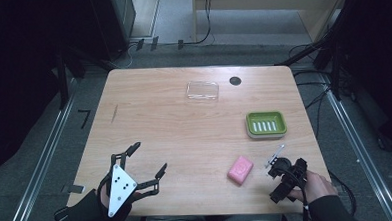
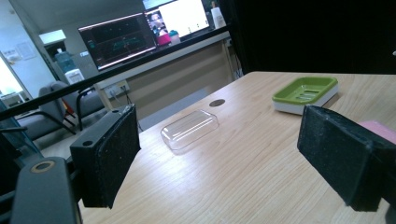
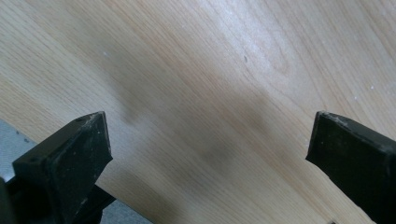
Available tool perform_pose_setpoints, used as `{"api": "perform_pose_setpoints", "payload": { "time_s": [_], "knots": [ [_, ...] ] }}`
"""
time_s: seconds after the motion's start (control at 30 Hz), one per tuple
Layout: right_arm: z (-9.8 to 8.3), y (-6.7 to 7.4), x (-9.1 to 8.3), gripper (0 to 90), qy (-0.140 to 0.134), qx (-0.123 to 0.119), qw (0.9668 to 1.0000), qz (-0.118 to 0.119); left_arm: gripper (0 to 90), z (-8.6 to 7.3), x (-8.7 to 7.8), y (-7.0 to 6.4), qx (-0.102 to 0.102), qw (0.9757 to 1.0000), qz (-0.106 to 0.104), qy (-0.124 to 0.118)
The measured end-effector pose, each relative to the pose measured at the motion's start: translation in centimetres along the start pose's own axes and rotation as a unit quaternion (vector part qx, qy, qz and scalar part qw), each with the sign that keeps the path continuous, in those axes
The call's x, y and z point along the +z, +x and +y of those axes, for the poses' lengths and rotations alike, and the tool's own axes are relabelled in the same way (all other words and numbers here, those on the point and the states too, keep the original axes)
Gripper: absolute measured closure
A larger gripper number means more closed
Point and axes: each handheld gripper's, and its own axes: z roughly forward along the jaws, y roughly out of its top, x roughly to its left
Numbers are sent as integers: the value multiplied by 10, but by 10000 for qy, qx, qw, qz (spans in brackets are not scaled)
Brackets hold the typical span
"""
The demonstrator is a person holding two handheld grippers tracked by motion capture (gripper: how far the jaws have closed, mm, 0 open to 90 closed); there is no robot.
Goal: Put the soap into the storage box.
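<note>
A pink soap bar [image 1: 240, 169] lies on the wooden table [image 1: 174, 126] at the front right. Behind it stands a green soap dish [image 1: 266, 124] with a white slotted insert. A clear plastic lid [image 1: 202, 90] rests near the far edge. My left gripper [image 1: 149, 157] hovers open at the front left and holds nothing. In the left gripper view, its jaws [image 2: 224, 154] frame the lid [image 2: 190, 129], the dish [image 2: 306, 93] and a corner of the soap [image 2: 380, 128]. My right gripper [image 1: 282, 179] is just right of the soap, tilted down. Its jaws [image 3: 210, 149] stand wide open over bare wood.
A black round grommet [image 1: 235, 80] sits in the tabletop beside the lid. Metal rails [image 1: 45, 152] run along the floor on both sides of the table. Cables lie on the floor behind it. Monitors [image 2: 140, 28] and chairs stand beyond the table in the left gripper view.
</note>
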Motion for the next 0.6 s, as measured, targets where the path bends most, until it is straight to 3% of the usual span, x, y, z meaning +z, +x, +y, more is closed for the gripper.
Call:
{"api": "perform_pose_setpoints", "payload": {
  "time_s": [0.6],
  "knots": [
    [6,10,-6,0,-121,-254,9996,73,136,1,1,0,-9,10000,0,-14]
  ]
}}
